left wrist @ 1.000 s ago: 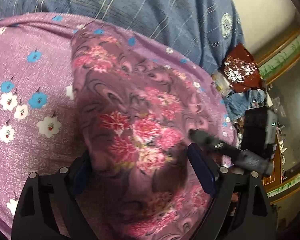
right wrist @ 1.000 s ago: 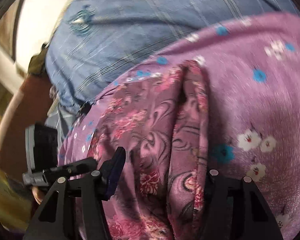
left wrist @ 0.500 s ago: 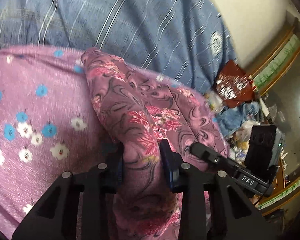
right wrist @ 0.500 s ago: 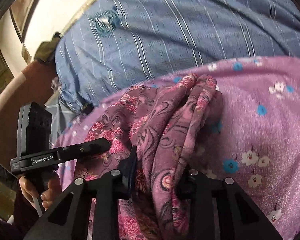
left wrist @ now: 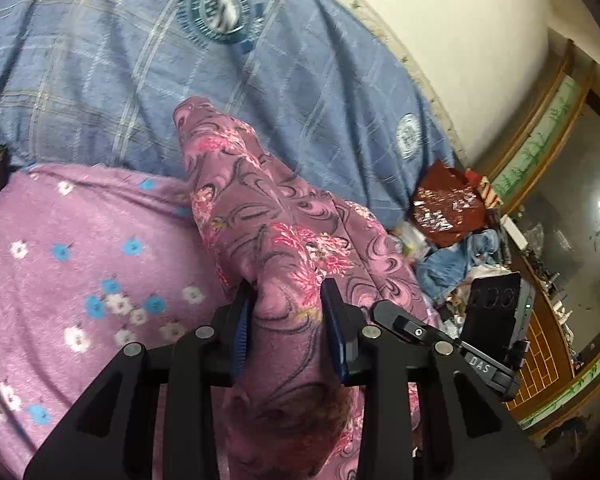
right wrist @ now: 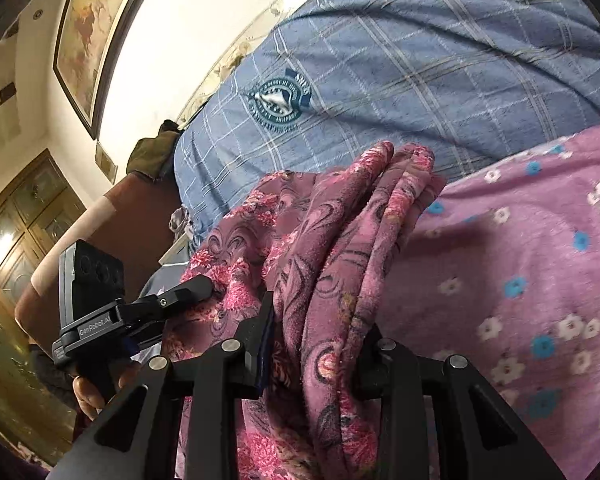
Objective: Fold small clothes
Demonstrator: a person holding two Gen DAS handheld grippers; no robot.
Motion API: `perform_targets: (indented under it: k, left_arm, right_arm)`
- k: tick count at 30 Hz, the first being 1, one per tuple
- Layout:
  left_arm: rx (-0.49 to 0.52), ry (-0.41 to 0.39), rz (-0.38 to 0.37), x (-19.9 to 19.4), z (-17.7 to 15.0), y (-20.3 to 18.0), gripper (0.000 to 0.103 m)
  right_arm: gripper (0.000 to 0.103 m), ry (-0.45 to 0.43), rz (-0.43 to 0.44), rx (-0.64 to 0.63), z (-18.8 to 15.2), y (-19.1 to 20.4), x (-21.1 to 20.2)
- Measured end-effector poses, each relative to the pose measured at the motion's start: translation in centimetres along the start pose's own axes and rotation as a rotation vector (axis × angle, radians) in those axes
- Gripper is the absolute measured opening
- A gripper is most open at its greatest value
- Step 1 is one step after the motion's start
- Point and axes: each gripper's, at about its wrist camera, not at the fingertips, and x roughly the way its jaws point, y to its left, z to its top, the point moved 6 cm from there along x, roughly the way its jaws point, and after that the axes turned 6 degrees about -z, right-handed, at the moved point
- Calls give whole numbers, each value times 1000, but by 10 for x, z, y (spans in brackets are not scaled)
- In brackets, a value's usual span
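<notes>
Over the purple flowered bedspread (left wrist: 80, 264), both grippers are pinching the same floral garment (left wrist: 284, 240).

The left gripper (left wrist: 288, 320) and right gripper (right wrist: 320, 332) are each clamping a bunched fold of it between their pads, the cloth rising ahead of the fingers toward the blue checked sheet (left wrist: 120, 72). It is looking soft, light and limp, likely sagging wherever unsupported, so gripping at edges or corners seems wisest.
</notes>
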Motion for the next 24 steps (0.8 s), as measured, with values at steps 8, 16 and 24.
perform_targets:
  k: [8,16,24]
  left_arm:
    - [-26,77,86,-1,-19,36,31]
    - [-107,258,288,27,-62,91,33]
    - [-127,162,299,6,-51,87,35]
  right_arm:
    - [30,95,-17,17,-26,7,32]
    - [30,260,-149,-17,-63,-7,74]
    - [50,320,-238,30,-60,-32,72]
